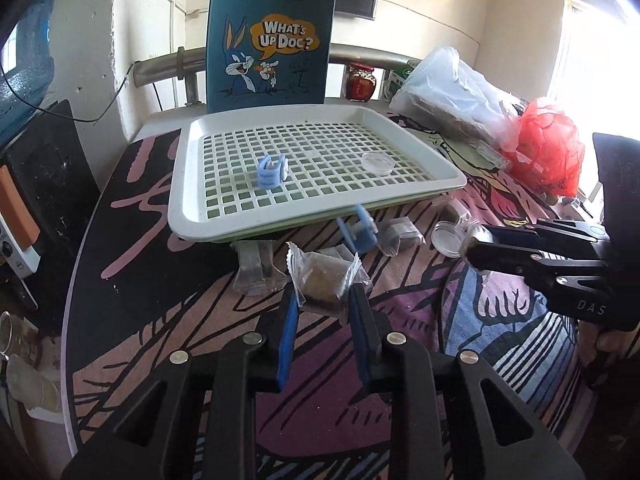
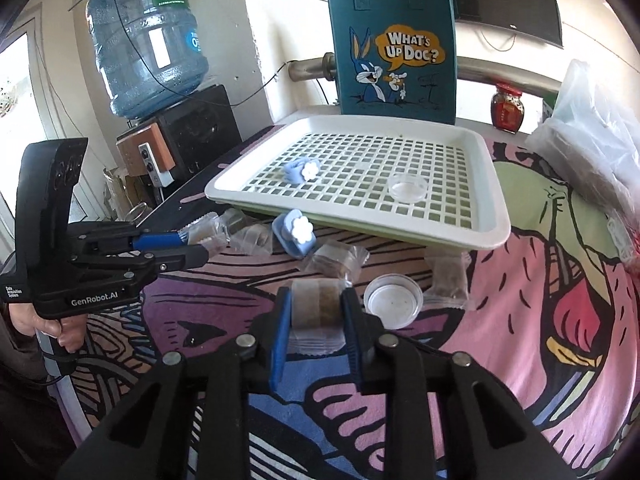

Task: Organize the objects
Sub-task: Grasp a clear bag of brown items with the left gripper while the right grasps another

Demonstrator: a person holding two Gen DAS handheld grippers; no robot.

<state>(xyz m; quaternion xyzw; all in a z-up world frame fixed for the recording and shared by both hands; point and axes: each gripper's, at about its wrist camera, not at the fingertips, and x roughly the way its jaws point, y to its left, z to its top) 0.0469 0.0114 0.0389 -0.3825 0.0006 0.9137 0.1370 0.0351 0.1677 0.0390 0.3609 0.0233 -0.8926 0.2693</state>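
Note:
My left gripper (image 1: 323, 294) is shut on a clear snack packet (image 1: 326, 276) with a brown cake, held just above the table in front of the white grid tray (image 1: 188, 200). My right gripper (image 2: 316, 300) is shut on another clear snack packet (image 2: 316, 304); it also shows in the left wrist view (image 1: 474, 246). The tray (image 2: 496, 216) holds a blue flower clip (image 2: 302, 172) and a clear round lid (image 2: 408, 187). A second blue clip (image 2: 294, 234), a round dish (image 2: 393, 300) and more packets (image 2: 448, 280) lie on the table.
A blue Bugs Bunny tote bag (image 2: 394, 52) stands behind the tray. A red jar (image 2: 508, 108), clear plastic bags (image 2: 592, 136) and a red bag (image 1: 548, 148) crowd the right. A water bottle (image 2: 144, 36) stands at the left beyond the table.

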